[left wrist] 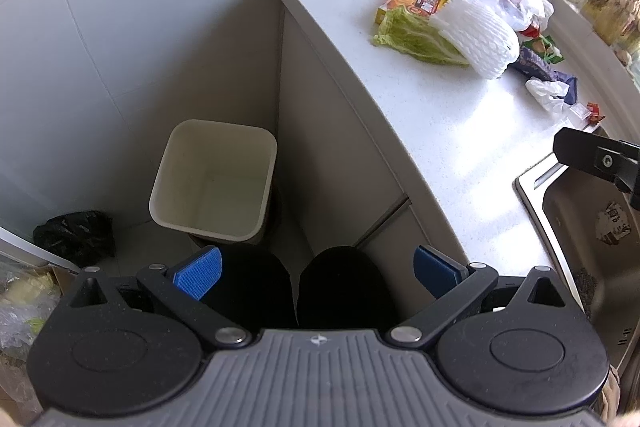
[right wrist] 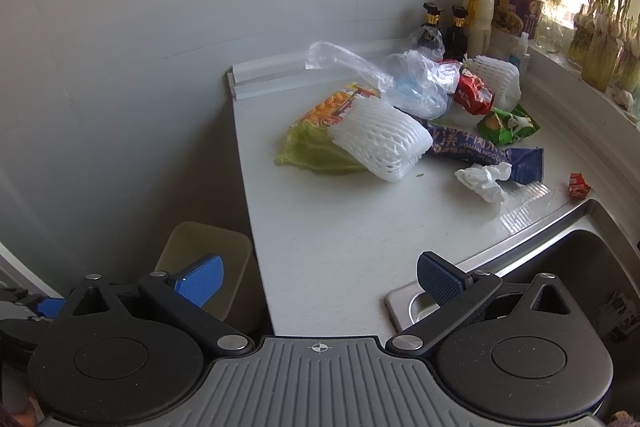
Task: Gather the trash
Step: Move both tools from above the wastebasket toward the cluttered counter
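Note:
Trash lies on the white counter [right wrist: 340, 227]: a cabbage leaf [right wrist: 312, 151], a white foam net [right wrist: 380, 143], an orange snack packet [right wrist: 332, 105], clear plastic bags [right wrist: 412, 79], a blue noodle wrapper [right wrist: 480, 151], crumpled tissue [right wrist: 484, 177], a red wrapper [right wrist: 474, 93] and a green one [right wrist: 508, 125]. An empty cream bin [left wrist: 214, 179] stands on the floor beside the cabinet. My left gripper [left wrist: 318, 273] is open, held above the floor near the bin, holding nothing. My right gripper [right wrist: 320, 281] is open over the counter's front edge, also holding nothing. The right gripper's tip [left wrist: 596, 157] shows in the left wrist view.
A steel sink [right wrist: 560, 267] lies at the right. Bottles [right wrist: 480, 7], a tub and sprouting garlic stand along the back and windowsill. A small red wrapper [right wrist: 578, 185] lies near the sink. A black bag [left wrist: 74, 237] sits on the floor; dark shoes [left wrist: 344, 287] show below me.

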Demonstrator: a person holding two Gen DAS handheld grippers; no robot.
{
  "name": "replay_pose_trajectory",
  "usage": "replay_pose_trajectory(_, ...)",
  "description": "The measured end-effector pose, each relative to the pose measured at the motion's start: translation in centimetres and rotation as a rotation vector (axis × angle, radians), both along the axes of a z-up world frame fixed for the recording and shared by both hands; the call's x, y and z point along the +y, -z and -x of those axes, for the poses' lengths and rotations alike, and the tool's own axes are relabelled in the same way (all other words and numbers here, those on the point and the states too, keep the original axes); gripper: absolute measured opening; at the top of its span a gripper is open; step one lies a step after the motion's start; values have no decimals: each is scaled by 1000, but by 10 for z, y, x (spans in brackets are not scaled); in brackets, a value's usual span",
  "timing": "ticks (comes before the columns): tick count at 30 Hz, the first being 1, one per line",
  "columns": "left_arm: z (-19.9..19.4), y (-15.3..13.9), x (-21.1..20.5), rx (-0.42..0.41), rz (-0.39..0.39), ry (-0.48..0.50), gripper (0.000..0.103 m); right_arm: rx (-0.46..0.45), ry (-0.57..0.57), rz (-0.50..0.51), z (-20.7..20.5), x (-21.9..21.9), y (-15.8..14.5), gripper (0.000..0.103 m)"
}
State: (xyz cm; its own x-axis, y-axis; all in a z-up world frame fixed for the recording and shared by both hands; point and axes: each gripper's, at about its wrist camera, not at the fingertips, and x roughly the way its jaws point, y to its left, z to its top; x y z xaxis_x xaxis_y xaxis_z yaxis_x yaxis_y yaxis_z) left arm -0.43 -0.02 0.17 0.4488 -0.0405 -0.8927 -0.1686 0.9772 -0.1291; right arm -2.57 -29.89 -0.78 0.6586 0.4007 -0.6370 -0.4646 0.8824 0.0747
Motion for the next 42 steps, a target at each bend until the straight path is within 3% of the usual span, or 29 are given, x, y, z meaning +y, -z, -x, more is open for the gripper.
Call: replay_pose_trajectory(42, -12, 1, 15, 13, 17, -22, 102, 15, -64, 34, -10, 24, 4, 103)
